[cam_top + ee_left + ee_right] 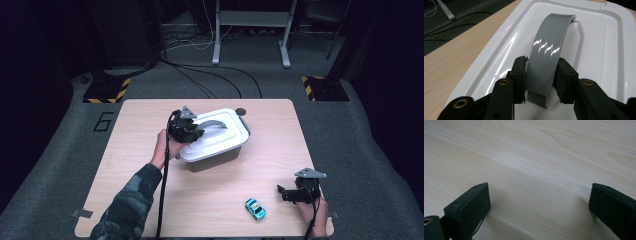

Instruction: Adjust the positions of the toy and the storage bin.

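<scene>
A: What do we have in our left gripper [541, 75]?

B: We are clamped on the grey handle [550, 53] of the white lid [599, 50]. It is a broad, smooth plastic band, bent into an arch, glossy enough to throw back jagged streaks of light. Our two black jaws press flat against its two edges near its lower end, one on each side.

A: And the lid itself?

B: Glossy white plastic, rectangular with rounded corners, a raised rim and a stepped groove running round a shallow sunken panel. In the high view it sits on the white box [216, 150], which stands on the table [150, 190] a little left of centre and toward the far edge, turned at an angle to the edges. Our left gripper [196, 134] is at the lid's near-left end.

A: The table surface?

B: Pale wood-grain laminate, matte, with long soft streaks, as the right gripper view shows up close.

A: Our right gripper [539, 202]?

B: Released. Its blocky black jaws stand wide apart over bare tabletop, with nothing between them. In the high view it [284, 192] rests near the near-right corner.

A: Anything close to it?

B: A small turquoise toy car [255, 208], shiny and rounded, lies on the table just to its left, apart from the jaws.
</scene>
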